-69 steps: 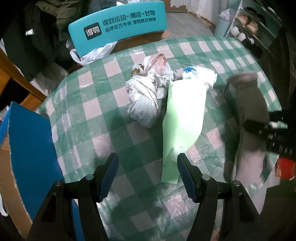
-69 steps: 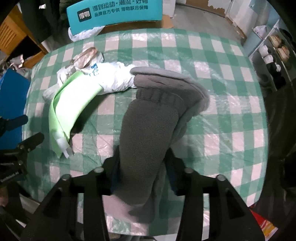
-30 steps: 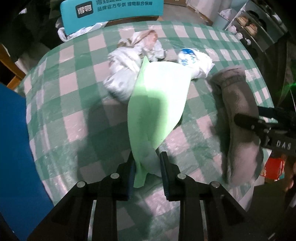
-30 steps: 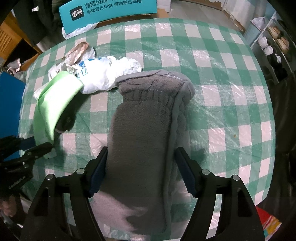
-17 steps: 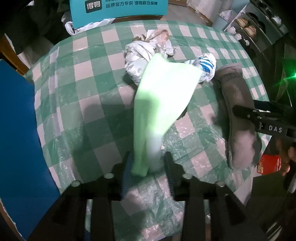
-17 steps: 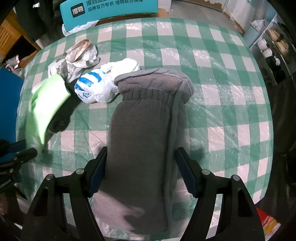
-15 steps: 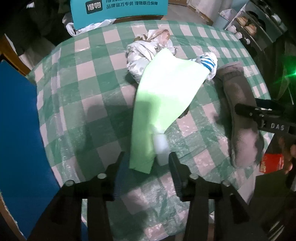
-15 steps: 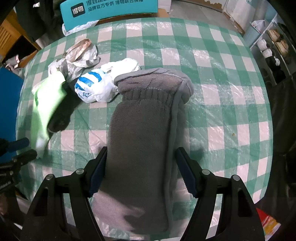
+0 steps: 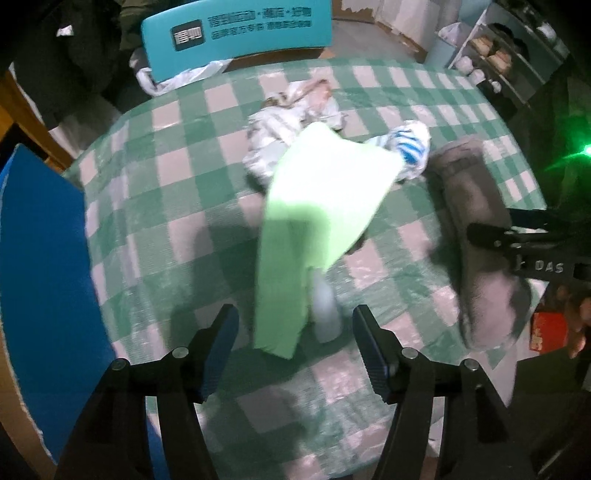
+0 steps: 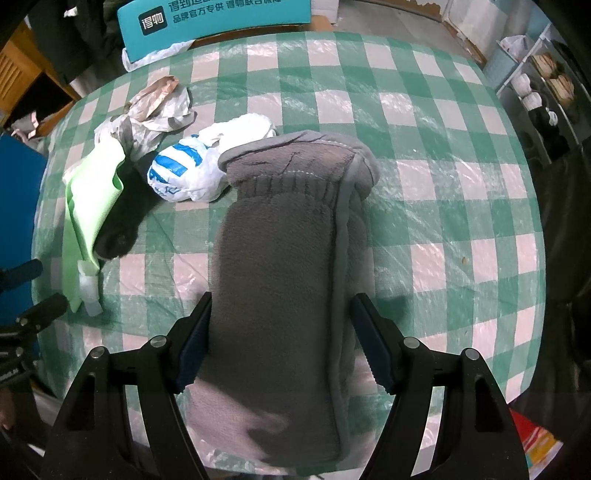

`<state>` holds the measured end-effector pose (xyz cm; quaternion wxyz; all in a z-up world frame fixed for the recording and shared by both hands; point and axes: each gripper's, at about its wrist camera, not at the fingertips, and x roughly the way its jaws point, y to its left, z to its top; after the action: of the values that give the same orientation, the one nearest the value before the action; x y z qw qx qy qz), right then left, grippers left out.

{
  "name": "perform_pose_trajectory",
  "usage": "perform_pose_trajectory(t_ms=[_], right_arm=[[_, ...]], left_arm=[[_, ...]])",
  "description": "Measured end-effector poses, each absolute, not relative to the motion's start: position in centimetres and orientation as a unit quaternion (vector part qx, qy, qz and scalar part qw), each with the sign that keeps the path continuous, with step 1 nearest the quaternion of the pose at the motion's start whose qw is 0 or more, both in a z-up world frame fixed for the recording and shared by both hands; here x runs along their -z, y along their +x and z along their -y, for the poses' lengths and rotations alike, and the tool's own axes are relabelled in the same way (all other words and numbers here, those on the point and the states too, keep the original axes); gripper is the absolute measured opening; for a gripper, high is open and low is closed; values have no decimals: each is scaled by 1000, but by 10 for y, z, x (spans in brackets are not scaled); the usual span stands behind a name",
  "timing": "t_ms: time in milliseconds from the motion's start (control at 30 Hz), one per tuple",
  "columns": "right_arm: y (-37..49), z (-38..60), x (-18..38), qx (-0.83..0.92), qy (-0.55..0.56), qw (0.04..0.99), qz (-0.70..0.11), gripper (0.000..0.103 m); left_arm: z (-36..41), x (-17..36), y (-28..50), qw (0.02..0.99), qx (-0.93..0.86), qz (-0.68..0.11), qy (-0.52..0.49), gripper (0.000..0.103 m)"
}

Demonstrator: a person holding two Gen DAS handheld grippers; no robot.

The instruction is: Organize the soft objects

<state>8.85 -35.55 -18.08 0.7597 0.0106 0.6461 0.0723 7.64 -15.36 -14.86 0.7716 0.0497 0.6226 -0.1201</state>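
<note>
A light green cloth (image 9: pixel 314 221) lies draped on the green checked table, one end just ahead of my open, empty left gripper (image 9: pixel 295 339); it shows at the left in the right wrist view (image 10: pixel 92 192). A folded grey fleece towel (image 10: pixel 280 266) lies lengthwise between the fingers of my open right gripper (image 10: pixel 280 339), which straddles its near part; it shows at the right in the left wrist view (image 9: pixel 476 236). A white and blue plastic bag (image 10: pixel 184 173) and a crumpled grey-white bag (image 10: pixel 147 114) lie behind the cloth.
A teal chair back (image 9: pixel 236 29) stands at the table's far edge. A blue board (image 9: pixel 40 266) stands to the left. Shelves with shoes (image 10: pixel 546 85) are at the far right. The table's near edge (image 10: pixel 480 380) is close to both grippers.
My left gripper closed on the green cloth, pulled it toward me, then opened and let it drop. My right gripper let go of the grey towel and stays open around it.
</note>
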Motion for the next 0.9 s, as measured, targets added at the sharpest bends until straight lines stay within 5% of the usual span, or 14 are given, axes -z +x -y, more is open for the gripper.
perform_pose_trajectory(t_ms=[533, 767, 900], right_arm=[[88, 359, 185, -72, 13, 758, -648, 74], [89, 358, 194, -67, 8, 754, -654, 74], [86, 350, 198, -70, -10, 754, -653, 71]], left_arm=[[184, 174, 84, 756, 137, -639, 41, 65], [180, 181, 86, 756, 136, -638, 40, 20], [172, 179, 87, 757, 140, -638, 22, 16]])
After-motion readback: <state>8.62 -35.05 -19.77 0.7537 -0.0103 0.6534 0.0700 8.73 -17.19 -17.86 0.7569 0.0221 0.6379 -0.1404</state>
